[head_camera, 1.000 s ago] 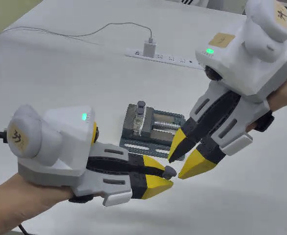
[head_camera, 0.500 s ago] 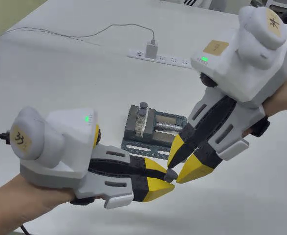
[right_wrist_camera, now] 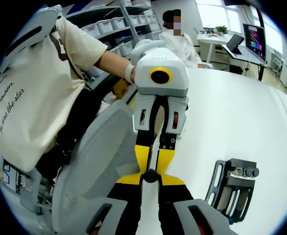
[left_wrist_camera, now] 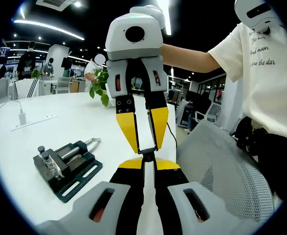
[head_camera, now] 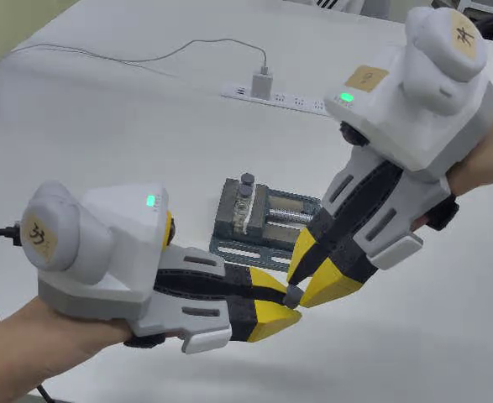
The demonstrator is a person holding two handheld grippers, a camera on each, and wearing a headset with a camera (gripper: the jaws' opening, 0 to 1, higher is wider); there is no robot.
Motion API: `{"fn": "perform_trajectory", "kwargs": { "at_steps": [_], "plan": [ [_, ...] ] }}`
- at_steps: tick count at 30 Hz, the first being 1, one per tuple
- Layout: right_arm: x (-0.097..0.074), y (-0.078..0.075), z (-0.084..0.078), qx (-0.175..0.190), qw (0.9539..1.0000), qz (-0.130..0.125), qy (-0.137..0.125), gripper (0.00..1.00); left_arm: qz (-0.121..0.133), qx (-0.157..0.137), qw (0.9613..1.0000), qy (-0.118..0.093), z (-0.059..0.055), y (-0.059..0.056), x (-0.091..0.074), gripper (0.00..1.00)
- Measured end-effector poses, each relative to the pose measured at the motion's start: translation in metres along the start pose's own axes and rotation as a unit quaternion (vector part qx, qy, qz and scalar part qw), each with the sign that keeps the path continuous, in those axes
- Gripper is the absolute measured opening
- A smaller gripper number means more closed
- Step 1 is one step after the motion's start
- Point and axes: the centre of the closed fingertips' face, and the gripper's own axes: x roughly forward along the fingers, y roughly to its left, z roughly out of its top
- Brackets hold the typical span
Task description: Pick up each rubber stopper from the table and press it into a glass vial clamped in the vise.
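The rubber stopper [head_camera: 292,294], a small grey plug, sits in the air above the table [head_camera: 103,134], exactly where the two sets of yellow tips meet. The left gripper [head_camera: 291,302] reaches it from the left, lying nearly level, with its jaws drawn tight on the plug. The right gripper [head_camera: 298,292] slants down onto it from the upper right, and its jaws also look pinched against the plug's sides, so both appear to have hold of it at once. The plug is too small to tell which way its long axis points. The vise [head_camera: 267,225] stands just beyond the tips, on the side away from the person. Its length runs across the head view, with the glass vials [head_camera: 243,201] at its left end and the screw to the right. By that layout the right gripper, already angled downward, seems better placed to carry the plug over to them. By count there is one stopper in the jaws, one vise, and two vials, each seemingly already topped with a dark cap. Farther back lies one power strip [head_camera: 284,99] with one white charger [head_camera: 261,84] plugged in.
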Motion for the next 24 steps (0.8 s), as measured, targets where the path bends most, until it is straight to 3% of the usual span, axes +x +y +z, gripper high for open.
{"fn": "perform_trajectory", "kwargs": {
  "at_steps": [7,19,24],
  "plan": [
    [0.0017,-0.0014,-0.0016,-0.001,1.0,0.0,0.009,0.07,0.0,0.006,0.9999,0.01,-0.0029,0.0004,0.0005,0.03],
    [0.004,-0.0025,-0.0016,-0.005,0.9999,-0.008,0.01,0.07,0.008,-0.01,0.9999,0.005,-0.0049,0.0038,-0.0014,0.04],
    [0.0036,-0.0053,-0.0039,-0.005,0.9998,-0.015,0.014,0.07,0.019,-0.014,0.9997,0.009,-0.0072,0.0081,-0.003,0.17]
  ]
}}
